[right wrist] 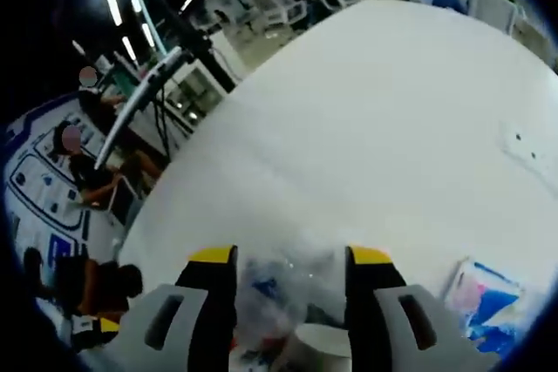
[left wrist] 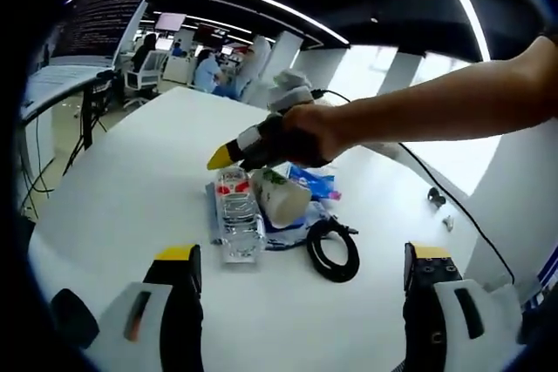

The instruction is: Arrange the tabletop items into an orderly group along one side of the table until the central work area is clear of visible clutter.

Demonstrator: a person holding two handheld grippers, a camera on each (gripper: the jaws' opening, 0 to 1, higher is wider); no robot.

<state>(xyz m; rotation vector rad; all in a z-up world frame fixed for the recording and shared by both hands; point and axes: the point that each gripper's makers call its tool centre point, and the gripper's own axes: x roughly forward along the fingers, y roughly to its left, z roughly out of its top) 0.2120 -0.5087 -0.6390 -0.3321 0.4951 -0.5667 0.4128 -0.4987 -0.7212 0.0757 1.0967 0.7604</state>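
White surface [left wrist: 131, 189] in an open office w/ desks behind. Left tongs [left wrist: 301, 272] hang open, holding nothing, near a coiled black cable [left wrist: 332, 251]. Clear plastic bottle [left wrist: 237, 211], white cup [left wrist: 281, 198] and blue packet [left wrist: 312, 179] lie clustered mid-surface. Right tongs [right wrist: 291, 280] straddle the bottle, open; contact unclear.

Blurred clear item [right wrist: 283, 289] between fingers [right wrist: 214, 294], cut off below.

table [left wrist: 131, 198] — smooth matt white | bottle [left wrist: 238, 215] — clear glossy plastic | cable [left wrist: 333, 250] — black, probably rubbery
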